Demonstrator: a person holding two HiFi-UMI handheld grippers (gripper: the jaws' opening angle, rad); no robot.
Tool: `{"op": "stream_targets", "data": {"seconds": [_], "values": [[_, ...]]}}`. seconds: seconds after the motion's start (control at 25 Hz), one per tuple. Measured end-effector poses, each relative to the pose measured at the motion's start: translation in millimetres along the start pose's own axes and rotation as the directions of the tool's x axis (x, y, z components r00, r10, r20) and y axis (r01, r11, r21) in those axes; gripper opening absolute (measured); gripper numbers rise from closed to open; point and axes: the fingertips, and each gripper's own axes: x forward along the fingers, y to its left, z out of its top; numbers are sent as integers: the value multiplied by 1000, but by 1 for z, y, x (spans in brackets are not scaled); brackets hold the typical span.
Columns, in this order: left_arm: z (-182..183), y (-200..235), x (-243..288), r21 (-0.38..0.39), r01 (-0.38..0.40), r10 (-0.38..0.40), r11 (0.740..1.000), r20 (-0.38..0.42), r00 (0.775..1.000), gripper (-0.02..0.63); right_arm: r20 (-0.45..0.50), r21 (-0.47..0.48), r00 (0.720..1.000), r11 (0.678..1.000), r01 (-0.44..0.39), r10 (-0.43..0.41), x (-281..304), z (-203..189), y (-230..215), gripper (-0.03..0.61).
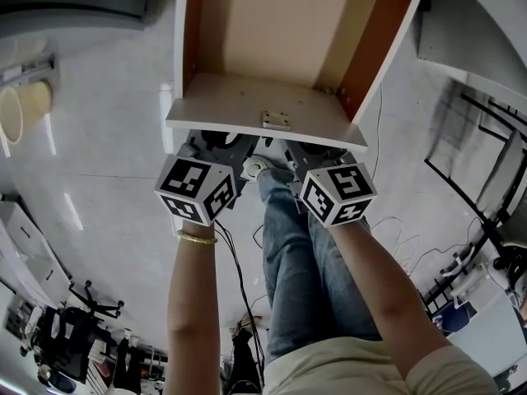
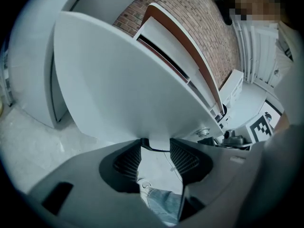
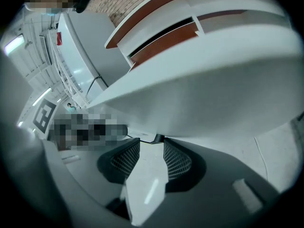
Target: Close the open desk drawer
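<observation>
Straight ahead of the person, the drawer stands pulled far out, its white front panel facing them. The left gripper and right gripper sit at that panel's lower edge, jaws spread, holding nothing. The closing push looks about to begin; it calls for even, level pressure from both.

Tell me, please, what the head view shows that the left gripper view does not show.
Only the head view: the drawer's bare wooden inside, a small plate on its front's top edge, a gold bracelet. Only the left gripper view: a brick wall, and the left tool with its jaws apart, nothing gripped. Both: the white drawer front, the right-hand marker cube, blue jeans.
</observation>
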Motion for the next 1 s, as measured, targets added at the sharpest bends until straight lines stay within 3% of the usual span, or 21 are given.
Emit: {"op": "stream_targets", "data": {"seconds": [0.2, 1.0], "values": [[1, 0, -1, -5, -22, 22, 1000, 7, 1000, 186, -10, -7, 1000, 1000, 4, -4, -2, 1, 1, 152], [29, -19, -23, -76, 10, -5, 997, 75, 997, 175, 20, 35, 999, 999, -35, 34, -27, 28, 21, 147]]}}
